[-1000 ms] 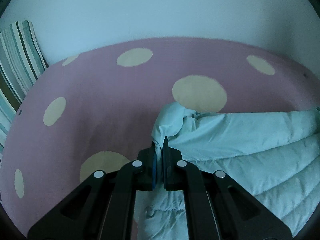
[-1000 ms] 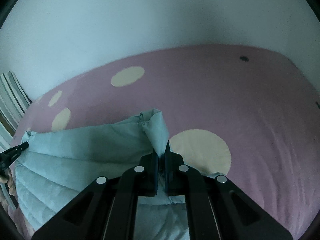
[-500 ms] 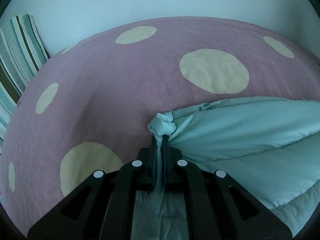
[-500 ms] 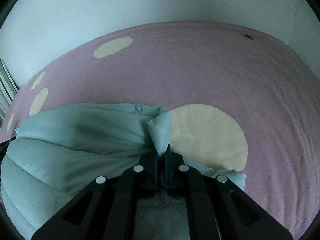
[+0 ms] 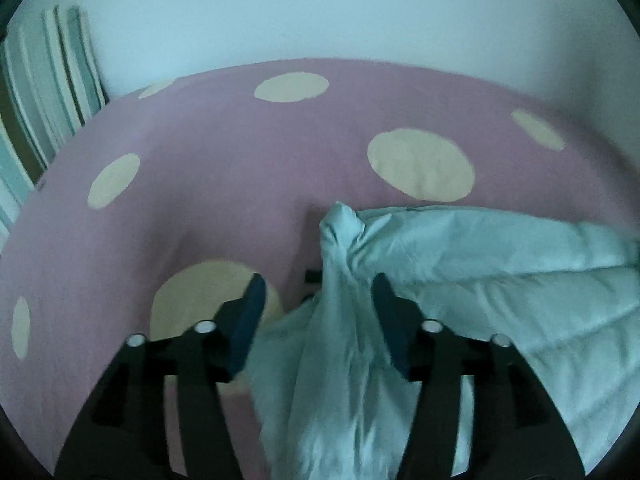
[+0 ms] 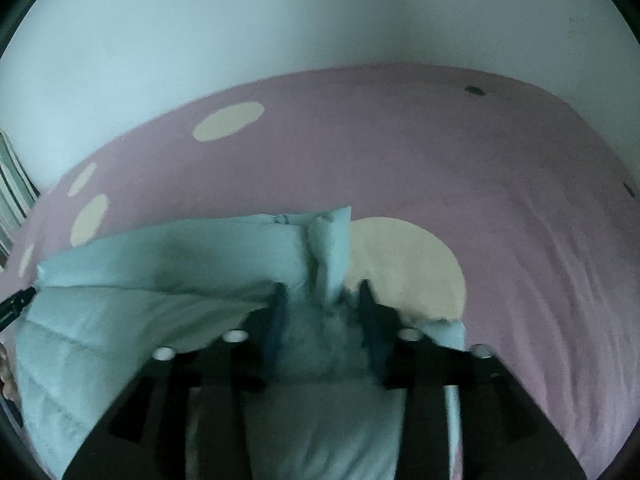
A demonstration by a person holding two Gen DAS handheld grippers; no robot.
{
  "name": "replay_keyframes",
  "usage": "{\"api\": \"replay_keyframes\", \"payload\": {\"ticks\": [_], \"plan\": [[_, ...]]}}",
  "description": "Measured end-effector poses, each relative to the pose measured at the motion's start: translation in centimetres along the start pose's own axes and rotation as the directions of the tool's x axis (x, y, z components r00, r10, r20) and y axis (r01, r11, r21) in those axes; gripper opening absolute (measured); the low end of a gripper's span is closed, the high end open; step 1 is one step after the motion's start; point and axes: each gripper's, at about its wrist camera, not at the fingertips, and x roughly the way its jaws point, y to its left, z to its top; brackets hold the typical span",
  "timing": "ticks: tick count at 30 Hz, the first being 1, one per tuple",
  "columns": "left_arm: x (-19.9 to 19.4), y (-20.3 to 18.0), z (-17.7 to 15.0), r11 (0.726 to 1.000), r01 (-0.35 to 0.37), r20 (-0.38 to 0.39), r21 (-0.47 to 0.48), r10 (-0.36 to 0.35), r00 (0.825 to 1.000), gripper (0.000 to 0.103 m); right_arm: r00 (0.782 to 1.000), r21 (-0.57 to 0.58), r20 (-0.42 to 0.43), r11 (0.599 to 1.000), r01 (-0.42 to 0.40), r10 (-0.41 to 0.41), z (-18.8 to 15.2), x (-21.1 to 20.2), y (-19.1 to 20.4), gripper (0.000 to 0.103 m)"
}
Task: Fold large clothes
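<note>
A pale blue quilted jacket (image 5: pixel 500 264) lies on a pink bedspread with cream dots (image 5: pixel 224 184). In the left wrist view my left gripper (image 5: pixel 318 284) is open, its jaws wide apart on either side of a bunched corner of the jacket (image 5: pixel 340 240) that stands up between them. In the right wrist view the jacket (image 6: pixel 160 280) spreads to the left, and my right gripper (image 6: pixel 322 294) is open around another bunched corner (image 6: pixel 330 240). The left gripper's tip (image 6: pixel 16 304) shows at the far left edge.
A pale wall (image 5: pixel 320 12) rises behind the bed. A striped cushion or fabric (image 5: pixel 44 92) stands at the left edge of the bed. The bedspread (image 6: pixel 500 184) stretches bare to the right of the jacket.
Both grippers have opened and let go of the jacket corners they were pinching. The corners now stand loose between the jaws. The jacket's far edge rests folded on the bed.
</note>
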Motion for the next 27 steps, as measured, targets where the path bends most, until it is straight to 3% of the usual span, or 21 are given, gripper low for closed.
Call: {"api": "replay_keyframes", "payload": {"ticks": [7,11,15,20,22,24,26,27], "plan": [[-5.8,2.6,-5.2,0.99,0.116,0.018,-0.081,-0.115,0.993,0.077,0.999,0.001,0.037,0.999,-0.033,0.033,-3.4,-6.3,-0.9,0.062],[-7.3,3.2,-9.0,0.985,0.131,0.007,-0.111,-0.131,0.991,0.084,0.999,0.019,0.045,1.0,-0.022,0.022,-6.3,-8.6,-2.1,0.068],[-6.8,3.5,-11.3,0.983,0.132,-0.026,-0.13,-0.137,0.99,0.086,0.999,0.053,-0.01,0.998,-0.045,0.045,-8.7,-7.9,-3.2,0.068],[-4.5,4.0,-12.6,0.95,0.206,-0.061,-0.236,-0.226,0.972,0.086,0.994,0.134,-0.072,0.988,-0.072,0.082,-10.9,-5.5,-4.4,0.073],[-4.2,3.9,-12.6,0.949,0.207,-0.044,-0.238,-0.224,0.974,0.086,0.992,0.17,-0.075,0.982,-0.086,0.1,-11.3,-4.8,-4.8,0.073],[-4.1,3.0,-12.5,0.96,0.21,-0.039,-0.186,-0.22,0.975,0.072,0.995,0.137,-0.069,0.989,-0.062,0.072,-11.4,-4.6,-4.1,0.072],[-4.1,2.3,-12.5,0.962,0.214,-0.044,-0.168,-0.225,0.973,0.06,0.994,0.117,-0.069,0.99,-0.073,0.081,-11.6,-4.4,-3.4,0.056],[-4.1,2.1,-12.4,0.961,0.225,-0.046,-0.162,-0.235,0.971,0.05,0.994,0.122,-0.072,0.99,-0.075,0.084,-11.7,-4.3,-3.2,0.055]]}}
